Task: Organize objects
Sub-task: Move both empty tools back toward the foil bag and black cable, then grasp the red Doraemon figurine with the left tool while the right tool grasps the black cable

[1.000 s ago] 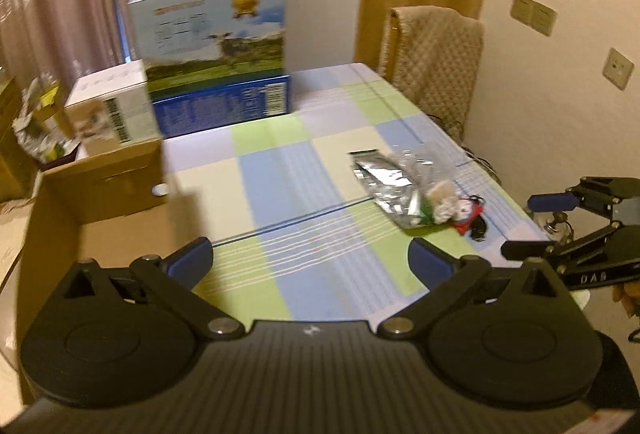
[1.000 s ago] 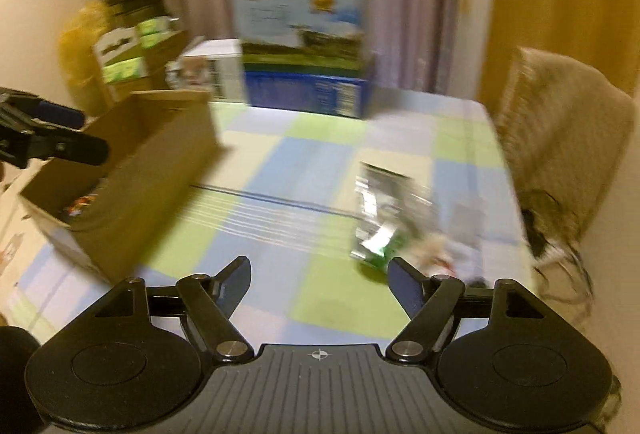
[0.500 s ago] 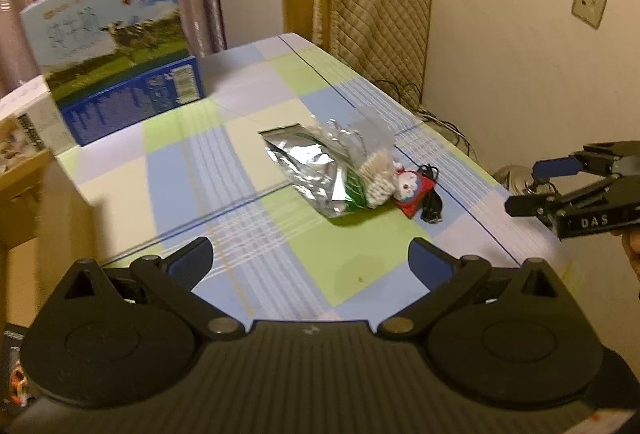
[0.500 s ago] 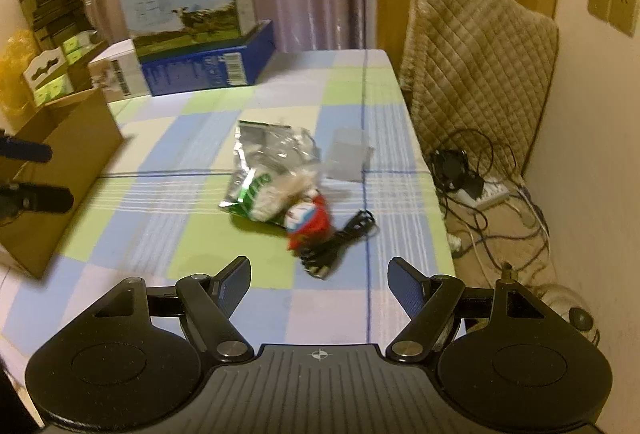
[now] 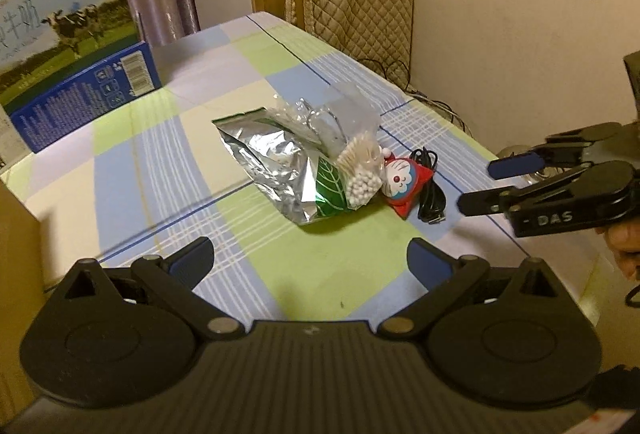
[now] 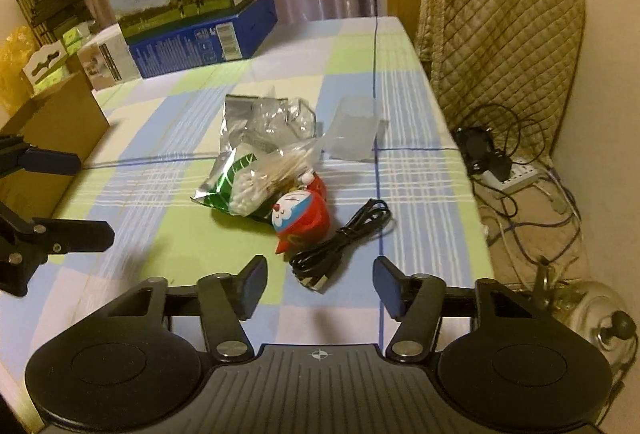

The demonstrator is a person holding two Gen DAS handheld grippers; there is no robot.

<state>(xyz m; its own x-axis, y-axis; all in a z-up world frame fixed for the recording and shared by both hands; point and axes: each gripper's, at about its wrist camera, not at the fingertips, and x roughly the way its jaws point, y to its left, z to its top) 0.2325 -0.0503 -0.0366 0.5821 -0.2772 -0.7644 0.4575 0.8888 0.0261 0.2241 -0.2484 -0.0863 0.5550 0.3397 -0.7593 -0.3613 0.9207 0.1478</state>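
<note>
Both grippers angle down toward the clutter heaped mid-bench, presumably for sorting: left gripper (image 5: 310, 258) jaws wide and empty, right gripper (image 6: 320, 284) jaws closing on nothing, just short of the black cable (image 6: 344, 240) beside the red toy (image 6: 300, 220).

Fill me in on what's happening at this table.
A person holds a two-finger claw in each hand over a checked tablecloth, tidying a small pile: a foil snack bag, a bag of cotton swabs, a red cartoon-cat toy and a coiled black cable. Nothing is picked up yet. The right claw hangs just short of the cable, its jaws closing with nothing between them. The left claw is open and empty.
</note>
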